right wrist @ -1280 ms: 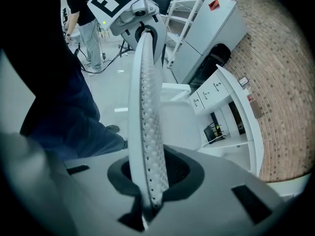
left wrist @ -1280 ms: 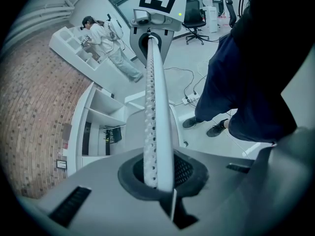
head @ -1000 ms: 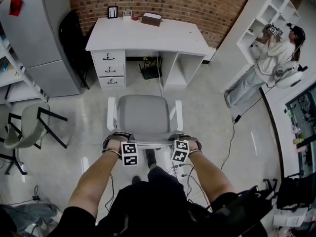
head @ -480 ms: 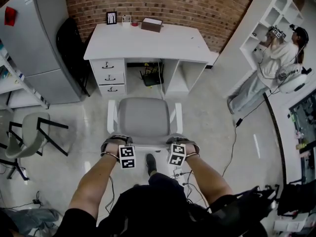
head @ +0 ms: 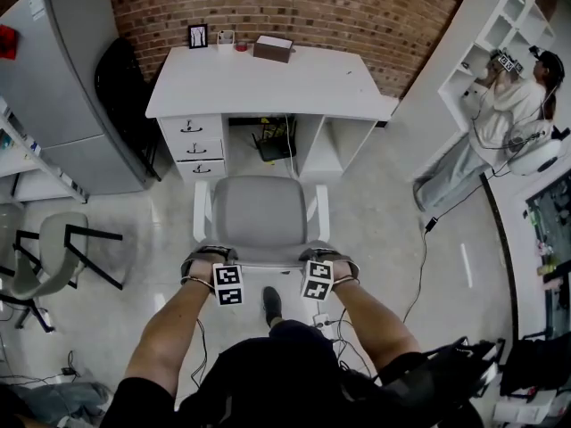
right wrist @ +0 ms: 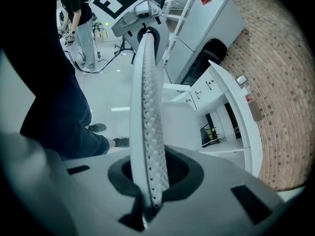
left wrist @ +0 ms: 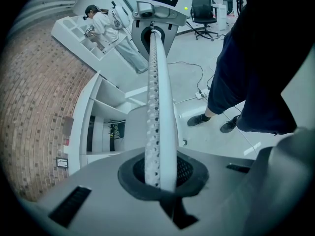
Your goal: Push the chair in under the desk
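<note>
Grey chair (head: 260,210) w/ white arms, facing white desk (head: 268,78): rigid, prob. slides easy. I'd shove backrest top (head: 263,255); left gripper (head: 216,266), right gripper (head: 323,266) both closed, empty.

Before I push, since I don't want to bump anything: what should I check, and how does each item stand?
1. Chair lined up with desk opening: ok.
2. Opening free: not ok, a black device and a cable are inside.
3. Armrests fit the opening: cannot tell.
4. Left gripper and right gripper at the chair's rear edge, jaws shut, empty: ok.
5. Person at the shelves, off the path: ok.
</note>
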A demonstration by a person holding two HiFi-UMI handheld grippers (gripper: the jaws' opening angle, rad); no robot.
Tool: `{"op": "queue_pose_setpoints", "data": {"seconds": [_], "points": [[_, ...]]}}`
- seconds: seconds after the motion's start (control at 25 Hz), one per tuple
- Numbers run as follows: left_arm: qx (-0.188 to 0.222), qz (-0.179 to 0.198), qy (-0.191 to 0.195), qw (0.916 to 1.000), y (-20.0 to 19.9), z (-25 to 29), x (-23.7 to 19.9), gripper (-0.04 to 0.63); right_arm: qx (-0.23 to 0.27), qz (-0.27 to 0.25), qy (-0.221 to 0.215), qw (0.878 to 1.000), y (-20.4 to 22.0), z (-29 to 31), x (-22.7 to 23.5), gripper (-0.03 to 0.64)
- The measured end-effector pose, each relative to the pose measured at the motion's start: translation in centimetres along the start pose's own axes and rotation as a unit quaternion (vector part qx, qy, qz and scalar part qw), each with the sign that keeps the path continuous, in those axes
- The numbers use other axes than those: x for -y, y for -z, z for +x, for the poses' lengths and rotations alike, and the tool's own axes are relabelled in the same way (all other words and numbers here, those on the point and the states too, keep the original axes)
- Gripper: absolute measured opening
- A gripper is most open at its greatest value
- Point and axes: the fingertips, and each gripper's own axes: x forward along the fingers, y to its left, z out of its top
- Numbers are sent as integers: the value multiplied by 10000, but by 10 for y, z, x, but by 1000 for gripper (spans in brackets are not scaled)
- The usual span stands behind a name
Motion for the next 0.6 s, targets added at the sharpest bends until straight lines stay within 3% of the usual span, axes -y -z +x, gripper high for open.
{"op": "queue_pose_setpoints", "data": {"seconds": [0.6], "points": [[-145,-166,35,9998,-5,28,-61,11,35,-114,-30,9999,13,18,67,46]]}}
